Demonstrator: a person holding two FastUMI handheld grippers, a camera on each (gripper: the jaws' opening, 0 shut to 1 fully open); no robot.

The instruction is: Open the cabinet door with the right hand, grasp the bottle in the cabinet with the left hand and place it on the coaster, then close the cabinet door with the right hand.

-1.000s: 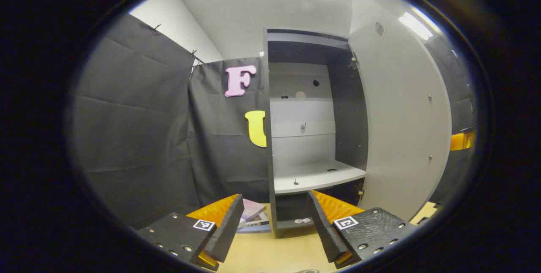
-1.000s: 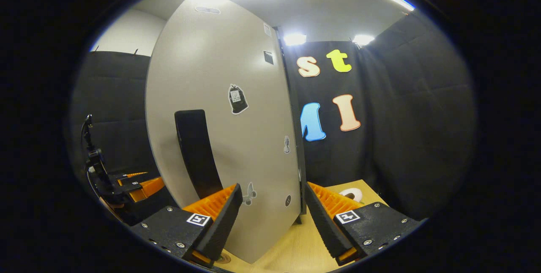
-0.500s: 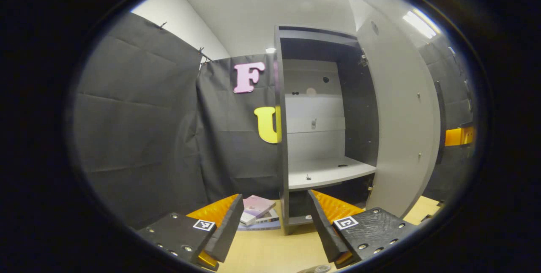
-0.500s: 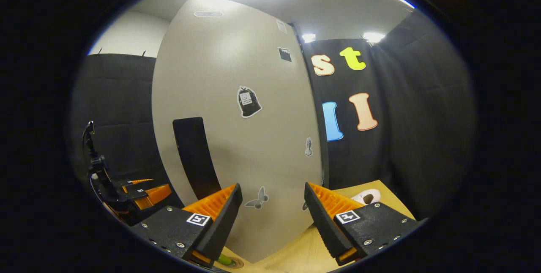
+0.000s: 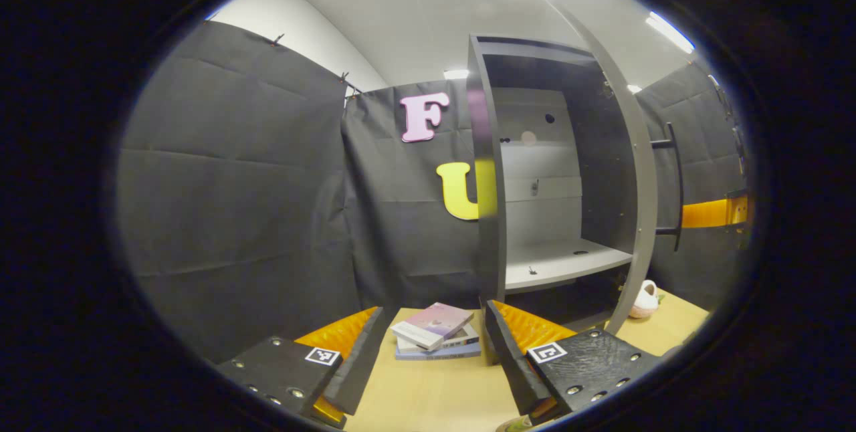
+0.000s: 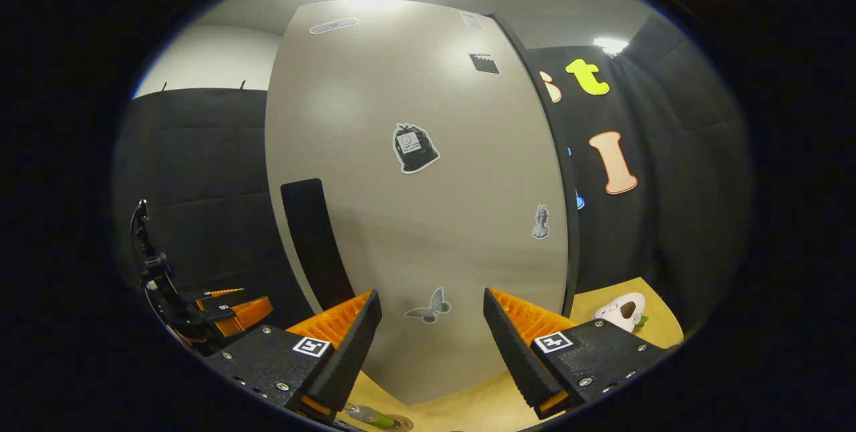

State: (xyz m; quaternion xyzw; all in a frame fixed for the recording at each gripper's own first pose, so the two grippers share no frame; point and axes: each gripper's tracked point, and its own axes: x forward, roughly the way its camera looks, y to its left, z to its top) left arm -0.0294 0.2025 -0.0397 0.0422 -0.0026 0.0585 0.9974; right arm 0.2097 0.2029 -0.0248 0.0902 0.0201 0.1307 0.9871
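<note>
swinging further toward shut than a second ago, the cabinet door [image 6: 428, 204] is showing stickers with no readable writing. both the left gripper [image 5: 433, 352] and right gripper [image 6: 428, 345] are gaping wide, empty. the bottle [image 6: 366, 414] is lying by the coaster [image 6: 400, 422].

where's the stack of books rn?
Left gripper view, low centre: stack of books on the wooden tabletop, just left of the open cabinet.
</note>
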